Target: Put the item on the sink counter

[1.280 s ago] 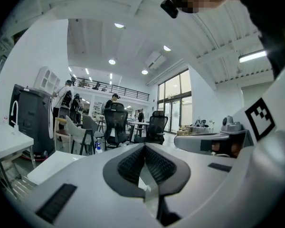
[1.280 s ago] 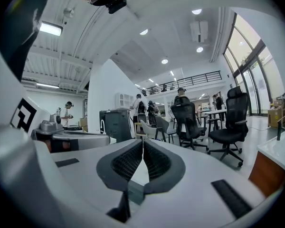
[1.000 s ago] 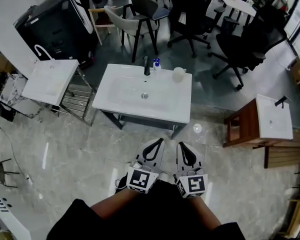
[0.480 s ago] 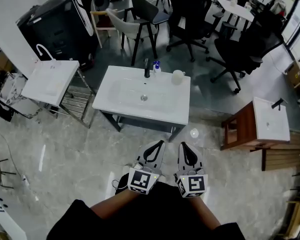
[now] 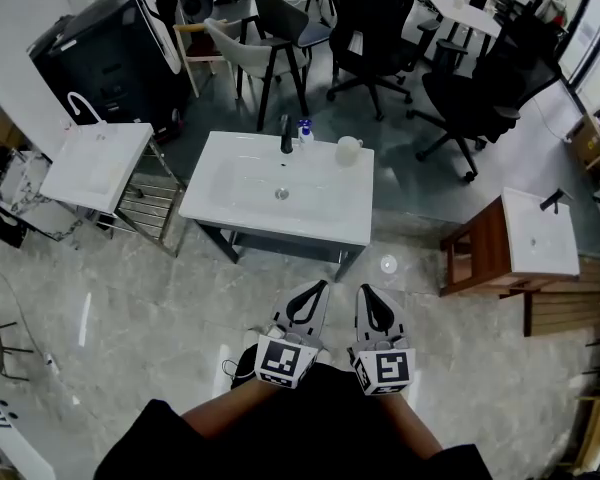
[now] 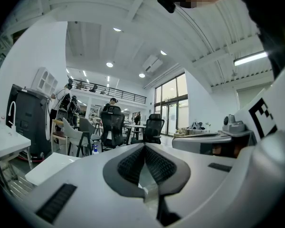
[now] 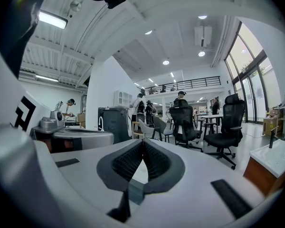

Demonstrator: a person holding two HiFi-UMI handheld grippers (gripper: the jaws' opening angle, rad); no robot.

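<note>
The white sink counter [image 5: 220, 206] stands on the floor ahead of me, with a black faucet [image 5: 286, 134], a small blue-capped bottle [image 5: 304, 130] and a white mug [image 5: 348, 150] along its far edge. Both grippers are held close to my body, side by side and well short of the counter. My left gripper [image 5: 318, 286] is shut with nothing between its pads [image 6: 133, 163]. My right gripper [image 5: 364, 290] is likewise shut and empty, its ribbed pads [image 7: 154, 160] meeting. A small round white thing [image 5: 387, 264] lies on the floor by the counter's near right corner.
A second white sink [image 5: 95, 163] on a metal rack stands at the left, beside a black cabinet [image 5: 110, 53]. A wooden stand with a sink top [image 5: 535, 233] is at the right. Chairs [image 5: 280, 28] and office chairs [image 5: 480, 98] crowd behind the counter.
The head view has drifted a little, so the sink counter sits slightly further left and up. Both grippers stay shut in the same place.
</note>
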